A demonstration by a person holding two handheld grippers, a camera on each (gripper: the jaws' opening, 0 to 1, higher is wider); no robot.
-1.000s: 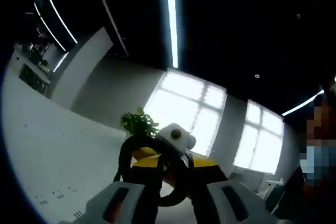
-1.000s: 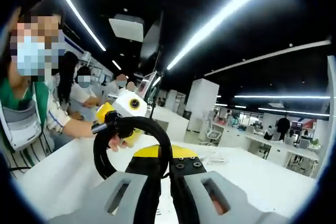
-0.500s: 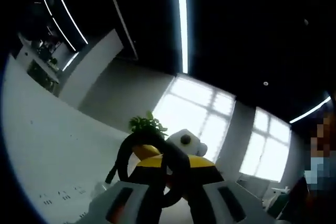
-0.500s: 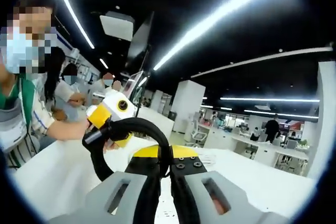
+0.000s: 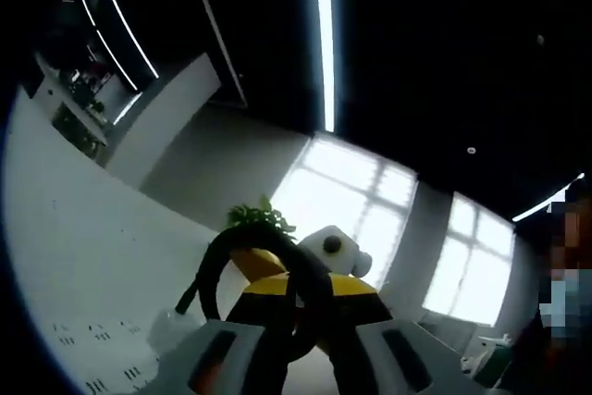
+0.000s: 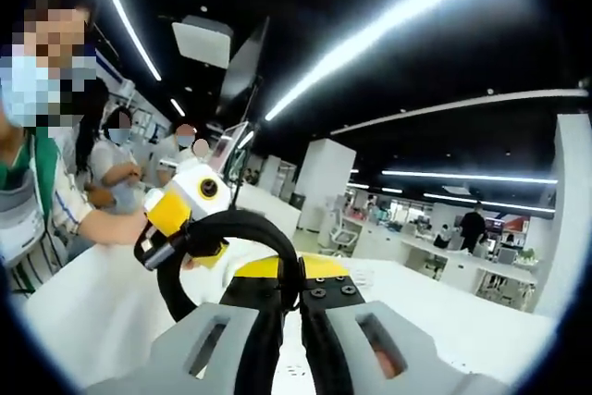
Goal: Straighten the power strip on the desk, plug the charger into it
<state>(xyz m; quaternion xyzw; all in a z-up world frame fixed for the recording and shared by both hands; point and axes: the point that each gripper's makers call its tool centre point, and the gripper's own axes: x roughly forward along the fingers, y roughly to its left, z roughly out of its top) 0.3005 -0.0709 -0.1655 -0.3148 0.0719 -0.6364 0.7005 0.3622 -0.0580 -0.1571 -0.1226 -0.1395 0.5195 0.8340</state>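
Right now both cameras point up and out across an office, well above the desk. In the left gripper view, the left gripper [image 5: 298, 358] shows its two grey jaws close together at the bottom, with a loop of thick black cable [image 5: 215, 270] rising between them; the jaws look pressed shut on that cable, though the contact point itself is hidden. Just past the jaw tips sits the other tool, yellow and black with a white box, and behind it a green plant [image 5: 259, 220] against bright windows [image 5: 356, 201]. A white desk [image 5: 83, 265] sweeps away to the left.

In the right gripper view, the right gripper [image 6: 289, 349] has its grey jaws nearly touching, a black cable [image 6: 242, 228] curving up from the gap in a big loop, so it appears clamped on it too. A hand [image 6: 190, 261] holds the yellow-and-white tool beside the loop. People [image 6: 111, 173] sit along the white desk [image 6: 462, 307] at left. I cannot make out the power strip or the charger anywhere.
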